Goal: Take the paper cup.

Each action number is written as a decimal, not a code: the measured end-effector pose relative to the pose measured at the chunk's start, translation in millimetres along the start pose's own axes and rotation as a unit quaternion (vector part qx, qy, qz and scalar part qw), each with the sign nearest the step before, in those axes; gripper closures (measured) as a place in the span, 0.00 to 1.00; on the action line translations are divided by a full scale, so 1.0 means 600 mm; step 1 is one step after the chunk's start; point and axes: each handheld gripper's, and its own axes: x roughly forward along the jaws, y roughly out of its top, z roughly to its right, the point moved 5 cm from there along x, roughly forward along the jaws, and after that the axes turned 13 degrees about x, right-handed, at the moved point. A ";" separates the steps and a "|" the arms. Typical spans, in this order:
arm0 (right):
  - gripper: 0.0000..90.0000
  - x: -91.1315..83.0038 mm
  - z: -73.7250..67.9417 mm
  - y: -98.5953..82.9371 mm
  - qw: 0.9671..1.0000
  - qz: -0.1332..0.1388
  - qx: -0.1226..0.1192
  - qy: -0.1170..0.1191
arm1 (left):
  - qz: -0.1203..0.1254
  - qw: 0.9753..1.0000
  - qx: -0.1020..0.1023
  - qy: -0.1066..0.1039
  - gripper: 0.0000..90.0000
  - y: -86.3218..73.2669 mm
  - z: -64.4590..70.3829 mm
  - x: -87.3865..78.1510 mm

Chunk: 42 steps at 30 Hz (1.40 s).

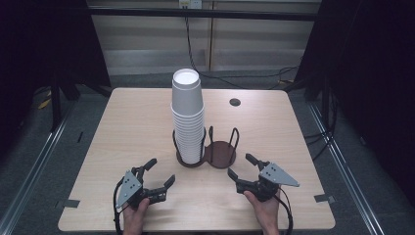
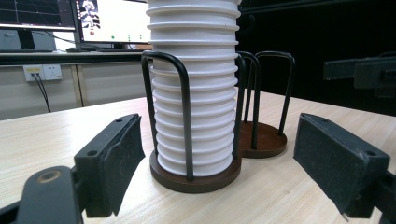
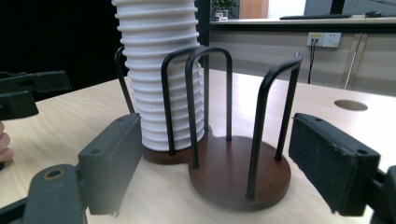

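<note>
A tall stack of white foam cups (image 1: 187,115) stands upside down in the left bay of a dark brown two-bay cup holder (image 1: 221,153) with black wire hoops, at the table's middle. The right bay (image 3: 238,170) holds nothing. My left gripper (image 1: 160,174) rests open on the table in front of the holder, to the left, its jaws wide apart and aimed at the cup stack (image 2: 194,88). My right gripper (image 1: 241,166) is open too, in front and to the right, facing the holder's bare bay. Neither holds anything.
The light wooden table (image 1: 127,127) has a round cable hole (image 1: 235,102) at the back right. Black frame rails and dark curtains flank the table. Cables run across the grey floor behind. Monitors (image 2: 100,21) stand on a desk beyond.
</note>
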 end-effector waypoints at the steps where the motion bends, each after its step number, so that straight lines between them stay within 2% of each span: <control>1: 0.19 0.001 -0.001 0.004 1.000 0.000 -0.002 0.001 | 0.000 1.000 0.000 0.000 0.17 0.000 0.000 0.000; 5: 0.19 0.009 -0.011 0.021 1.000 -0.006 -0.016 0.009 | 0.000 1.000 0.001 -0.001 0.17 0.000 0.000 0.000; 11: 0.18 0.026 -0.026 0.045 0.999 -0.013 -0.020 0.037 | -0.001 1.000 0.003 0.001 0.17 0.000 -0.001 0.000; 17: 0.18 0.044 -0.029 0.067 0.998 -0.016 -0.018 0.055 | 0.001 1.000 -0.002 -0.004 0.17 0.000 0.001 0.000; 20: 0.18 0.049 -0.035 0.080 0.997 -0.020 -0.010 0.072 | 0.000 1.000 0.002 0.001 0.17 0.000 -0.001 0.000; 26: 0.16 0.056 -0.040 0.100 0.996 -0.028 -0.007 0.081 | 0.000 1.000 0.001 0.000 0.17 0.000 0.000 0.000; 27: 0.16 0.060 -0.040 0.107 0.996 -0.032 -0.002 0.085 | 0.001 1.000 -0.004 -0.006 0.17 0.000 0.002 0.000; 29: 0.16 0.065 -0.042 0.115 0.995 -0.036 -0.003 0.088 | 0.000 1.000 0.002 0.000 0.17 0.000 0.000 0.000; 35: 0.15 0.075 -0.055 0.143 0.994 -0.042 -0.012 0.099 | 0.001 1.000 -0.002 -0.004 0.17 0.000 0.001 0.000; 36: 0.16 0.076 -0.057 0.148 0.994 -0.047 -0.013 0.099 | 0.001 1.000 -0.004 -0.005 0.17 0.000 0.002 0.000; 37: 0.16 0.077 -0.059 0.152 0.993 -0.059 -0.012 0.101 | -0.001 1.000 0.005 0.003 0.17 0.000 -0.002 -0.001; 39: 0.16 0.081 -0.065 0.158 0.992 -0.069 -0.014 0.105 | 0.002 1.000 -0.007 -0.008 0.17 0.000 0.003 0.001; 40: 0.17 0.083 -0.067 0.162 0.992 -0.069 -0.020 0.101 | 0.000 1.000 0.001 -0.002 0.17 0.000 0.000 0.000; 41: 0.18 0.085 -0.069 0.166 0.992 -0.069 -0.022 0.103 | 0.001 1.000 -0.004 -0.005 0.17 0.000 0.001 0.000; 42: 0.19 0.087 -0.070 0.170 0.991 -0.067 -0.020 0.110 | -0.001 1.000 0.003 0.001 0.17 0.000 -0.001 0.000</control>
